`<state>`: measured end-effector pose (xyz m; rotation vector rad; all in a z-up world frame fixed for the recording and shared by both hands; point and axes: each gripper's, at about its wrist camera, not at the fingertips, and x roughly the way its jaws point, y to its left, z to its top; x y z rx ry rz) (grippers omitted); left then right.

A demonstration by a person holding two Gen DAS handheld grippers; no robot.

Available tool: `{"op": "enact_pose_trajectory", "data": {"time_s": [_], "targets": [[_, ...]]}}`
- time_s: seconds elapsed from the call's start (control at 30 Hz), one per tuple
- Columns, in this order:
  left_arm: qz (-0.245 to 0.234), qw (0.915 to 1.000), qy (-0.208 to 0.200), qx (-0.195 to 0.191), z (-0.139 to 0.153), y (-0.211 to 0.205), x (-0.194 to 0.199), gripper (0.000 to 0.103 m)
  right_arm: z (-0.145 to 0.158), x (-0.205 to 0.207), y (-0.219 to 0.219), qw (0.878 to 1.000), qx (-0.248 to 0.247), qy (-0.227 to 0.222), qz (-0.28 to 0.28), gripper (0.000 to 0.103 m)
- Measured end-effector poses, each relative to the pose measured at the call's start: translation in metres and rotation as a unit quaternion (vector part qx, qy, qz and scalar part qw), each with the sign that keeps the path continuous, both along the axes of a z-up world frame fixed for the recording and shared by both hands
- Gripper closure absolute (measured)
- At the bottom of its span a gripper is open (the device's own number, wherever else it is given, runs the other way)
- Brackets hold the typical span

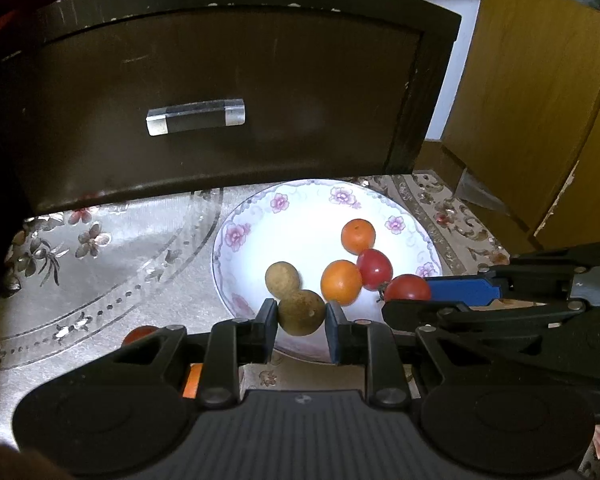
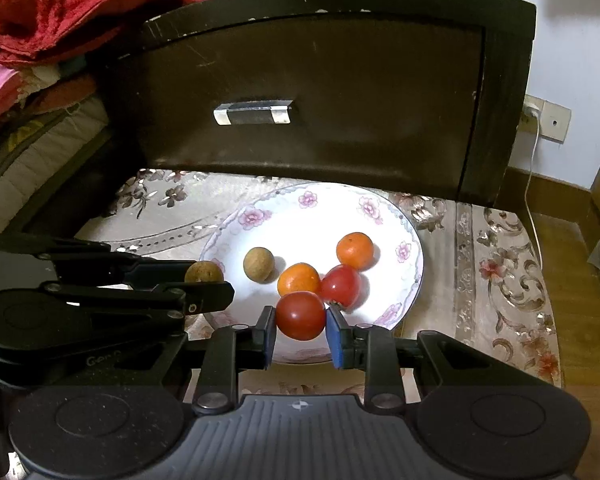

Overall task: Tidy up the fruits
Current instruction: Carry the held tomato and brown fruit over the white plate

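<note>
A dark drawer front (image 2: 312, 104) stands behind the plate (image 2: 396, 216), which rests on a floral-cloth surface (image 2: 500, 272). On the plate lie a brown fruit (image 2: 259, 264), two oranges (image 2: 355, 251) (image 2: 298, 279) and a tomato (image 2: 342, 285) touching the nearer orange. The left gripper (image 1: 301, 316), over the plate's near-left rim, pinches a second brown fruit (image 1: 301, 312) between its pads. The right gripper (image 2: 301, 318), over the plate's near rim, pinches a second tomato (image 2: 301, 315). Red towels (image 2: 60, 12) lie behind the plate, to the drawer's left.
</note>
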<state>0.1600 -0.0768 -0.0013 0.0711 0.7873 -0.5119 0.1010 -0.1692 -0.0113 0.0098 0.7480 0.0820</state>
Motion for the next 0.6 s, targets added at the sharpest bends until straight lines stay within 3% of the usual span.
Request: {"op": "enact_pose_trajectory", "data": {"time_s": [0.6], "targets": [[0.002, 0.9999, 0.015, 0.007, -0.02, -0.004, 0.016, 0.073, -0.017, 0.021, -0.005, 1.0, 0.003, 0.023, 0.006, 0.079]]}}
